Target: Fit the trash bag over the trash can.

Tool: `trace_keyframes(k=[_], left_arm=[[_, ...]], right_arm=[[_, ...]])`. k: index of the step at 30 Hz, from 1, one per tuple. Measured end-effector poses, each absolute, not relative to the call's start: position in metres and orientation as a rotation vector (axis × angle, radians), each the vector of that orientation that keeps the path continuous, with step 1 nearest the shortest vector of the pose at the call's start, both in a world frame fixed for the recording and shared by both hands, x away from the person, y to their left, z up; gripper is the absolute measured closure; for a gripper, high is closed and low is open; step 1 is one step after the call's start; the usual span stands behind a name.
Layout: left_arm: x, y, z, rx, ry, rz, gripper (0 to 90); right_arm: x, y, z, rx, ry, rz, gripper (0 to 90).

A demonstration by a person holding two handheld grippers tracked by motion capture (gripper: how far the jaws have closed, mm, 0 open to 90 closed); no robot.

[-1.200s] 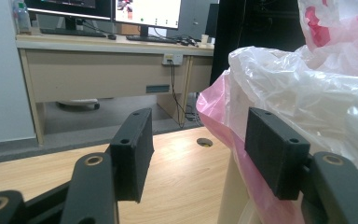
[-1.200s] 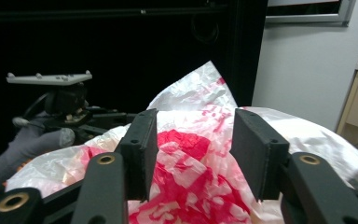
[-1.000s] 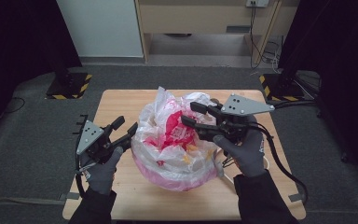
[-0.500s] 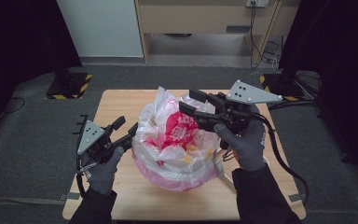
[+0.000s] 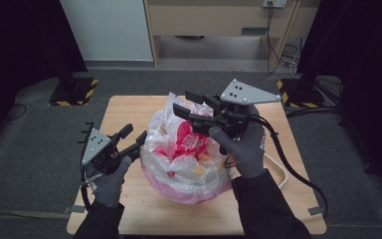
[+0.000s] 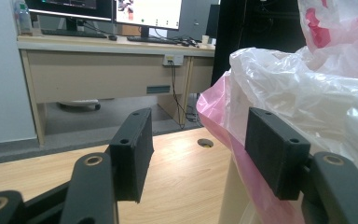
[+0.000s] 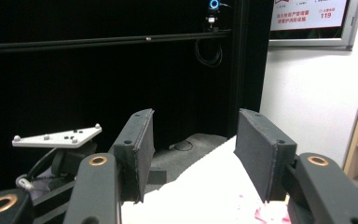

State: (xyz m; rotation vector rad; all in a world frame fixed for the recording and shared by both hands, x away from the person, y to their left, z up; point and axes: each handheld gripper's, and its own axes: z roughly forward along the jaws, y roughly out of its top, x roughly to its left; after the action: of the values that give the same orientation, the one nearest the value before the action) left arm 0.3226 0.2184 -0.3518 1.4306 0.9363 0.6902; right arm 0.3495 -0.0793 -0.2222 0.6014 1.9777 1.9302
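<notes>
Here, a bulging plastic bag (image 5: 186,154), white and clear with pink and red print, is seen in the middle of the wooden table (image 5: 129,107). The left gripper (image 5: 133,139) is held at the bag's left side, its jaws spread apart and empty; in the left gripper view the bag (image 6: 303,88) is pressed against one jaw. The right gripper (image 5: 187,103) is held above the bag's top, jaws likewise parted, nothing clamped between them.
</notes>
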Motion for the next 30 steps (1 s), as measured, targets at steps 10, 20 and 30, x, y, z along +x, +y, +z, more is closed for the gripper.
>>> trace_keyframes(k=[10, 20, 30], left_arm=[[0.323, 0.218, -0.353, 1.441, 0.934, 0.698, 41.0], [0.322, 0.219, -0.352, 1.438, 0.933, 0.701, 41.0], [0.322, 0.219, -0.352, 1.439, 0.933, 0.701, 41.0]], right_arm=[[0.357, -0.055, -0.23, 0.661, 1.963, 1.867, 46.3], [0.362, -0.041, -0.251, 0.709, 2.074, 1.639, 45.8], [0.372, -0.033, -0.272, 0.778, 2.251, 1.393, 47.7]])
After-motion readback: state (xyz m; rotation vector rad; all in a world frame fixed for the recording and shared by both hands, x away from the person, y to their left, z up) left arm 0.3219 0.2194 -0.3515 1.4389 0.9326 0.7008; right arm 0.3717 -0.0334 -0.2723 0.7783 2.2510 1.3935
